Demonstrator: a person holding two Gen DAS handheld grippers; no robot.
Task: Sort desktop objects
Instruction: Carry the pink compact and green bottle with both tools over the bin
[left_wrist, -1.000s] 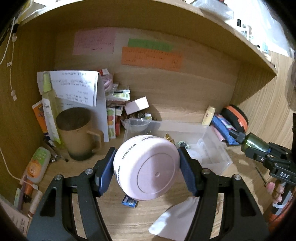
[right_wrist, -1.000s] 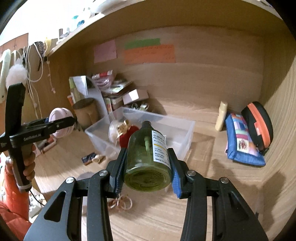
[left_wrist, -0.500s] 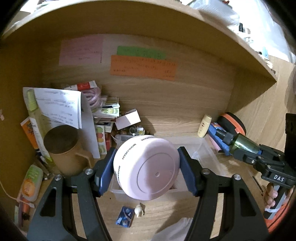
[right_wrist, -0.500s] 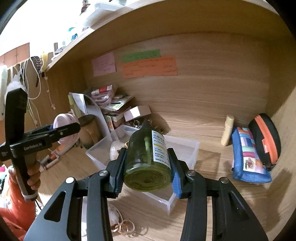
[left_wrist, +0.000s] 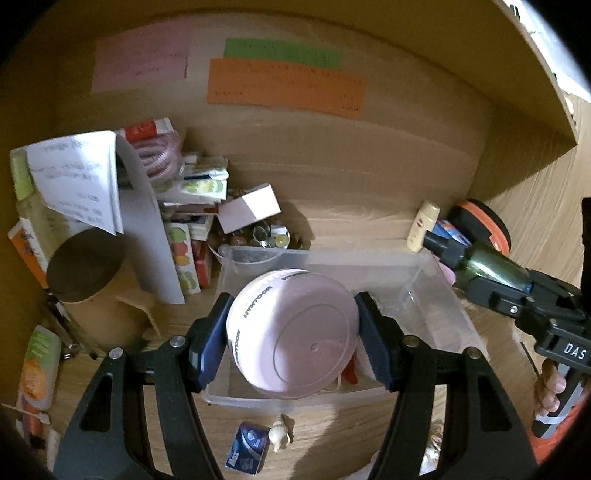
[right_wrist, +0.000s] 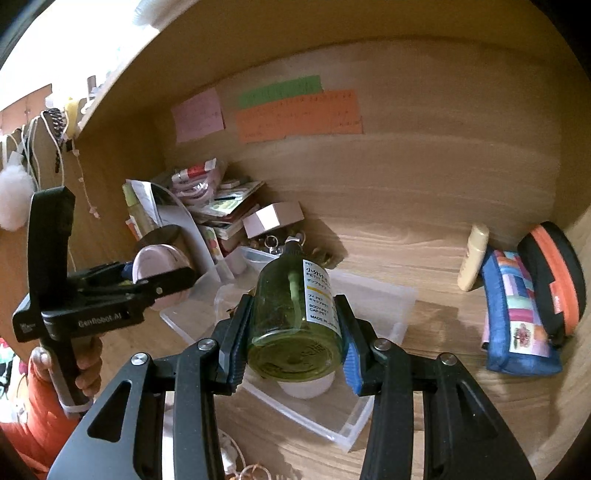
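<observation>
My left gripper (left_wrist: 291, 336) is shut on a round pink jar (left_wrist: 295, 332) and holds it above the near left part of a clear plastic bin (left_wrist: 424, 291). The jar also shows in the right wrist view (right_wrist: 155, 266). My right gripper (right_wrist: 293, 332) is shut on a green pump bottle (right_wrist: 295, 317) with a white label, held above the same bin (right_wrist: 388, 306). The bottle also shows at the right of the left wrist view (left_wrist: 484, 264). The bin holds a white round item (right_wrist: 306, 387) and small red things, mostly hidden.
A brown mug (left_wrist: 85, 277), papers and small boxes crowd the back left corner. A cream tube (right_wrist: 472, 258), a blue patchwork pouch (right_wrist: 517, 321) and an orange-black case (right_wrist: 554, 284) lie at the right. A blue packet (left_wrist: 247, 448) and a shell (left_wrist: 279, 435) lie in front of the bin.
Both grippers have moved forward and up toward the bin, still holding the jar and the bottle. The bin now lies under both.
</observation>
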